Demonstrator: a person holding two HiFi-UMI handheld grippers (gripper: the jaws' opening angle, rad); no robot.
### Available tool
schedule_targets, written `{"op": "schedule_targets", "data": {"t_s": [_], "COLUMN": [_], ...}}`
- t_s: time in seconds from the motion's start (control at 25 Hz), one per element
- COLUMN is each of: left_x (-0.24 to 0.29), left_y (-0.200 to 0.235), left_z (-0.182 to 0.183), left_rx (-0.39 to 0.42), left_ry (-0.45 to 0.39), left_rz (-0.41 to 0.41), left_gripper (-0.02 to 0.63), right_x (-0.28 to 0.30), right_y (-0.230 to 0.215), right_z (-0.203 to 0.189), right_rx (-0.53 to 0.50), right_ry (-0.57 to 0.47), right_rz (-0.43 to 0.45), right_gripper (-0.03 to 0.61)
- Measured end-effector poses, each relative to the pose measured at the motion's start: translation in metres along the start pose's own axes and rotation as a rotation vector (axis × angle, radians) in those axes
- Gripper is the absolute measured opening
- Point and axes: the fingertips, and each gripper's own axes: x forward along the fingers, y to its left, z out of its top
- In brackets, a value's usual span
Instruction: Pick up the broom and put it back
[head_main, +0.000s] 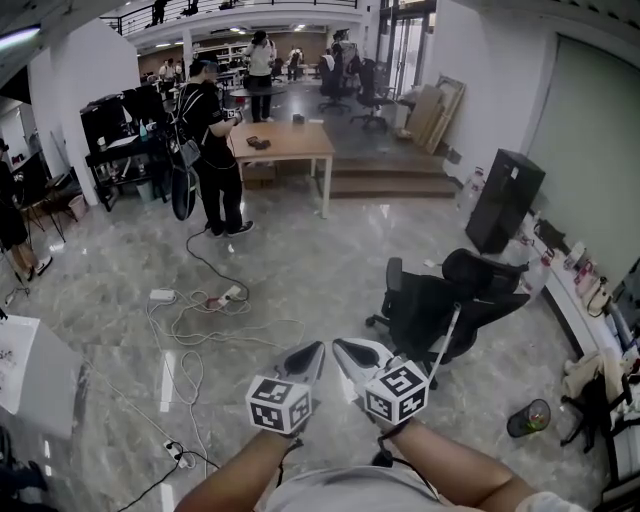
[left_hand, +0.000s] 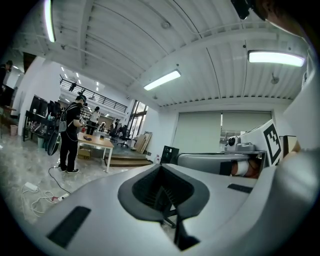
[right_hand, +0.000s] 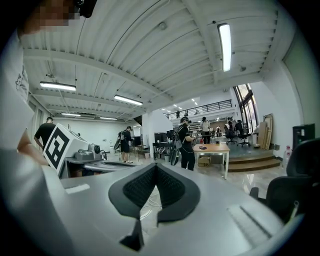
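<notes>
While both forearms reach in from the near edge, pose: left forearm (head_main: 240, 478) and right forearm (head_main: 462, 468) converge, with the wrists close together.
Left gripper (head_main: 314, 350): aimed away from the person, about level, tip angled right; jaws together, nothing between them.
Right gripper (head_main: 344, 349): just beside the left, tip angled left; jaws pressed together, empty.
Tips: nearly touching, above the marble floor (head_main: 300, 265).
Broom (head_main: 450, 340): apparently the thin pale handle leaning on the black office chair (head_main: 430, 300), to the right of and beyond the grippers; its head cannot be made out.
Contact: neither gripper touches the broom.
</notes>
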Motion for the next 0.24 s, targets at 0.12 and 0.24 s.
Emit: {"op": "schedule_targets", "data": {"t_s": [0.12, 0.24], "left_x": [0.006, 0.014], "left_y": [-0.003, -0.007], "left_z": [0.0, -0.002], "left_rx": [-0.004, -0.009], "left_ry": [-0.003, -0.007], "left_rz": [-0.005, -0.012], "left_gripper": [0.005, 0.005], "right_x": [-0.002, -0.004], "right_y": [-0.005, -0.012], "right_z": [-0.001, -0.003], "right_rx": [0.0, 0.008], "right_ry": [0.0, -0.001], "right_rz": [-0.004, -0.011], "right_gripper": [0.002, 0.002]}}
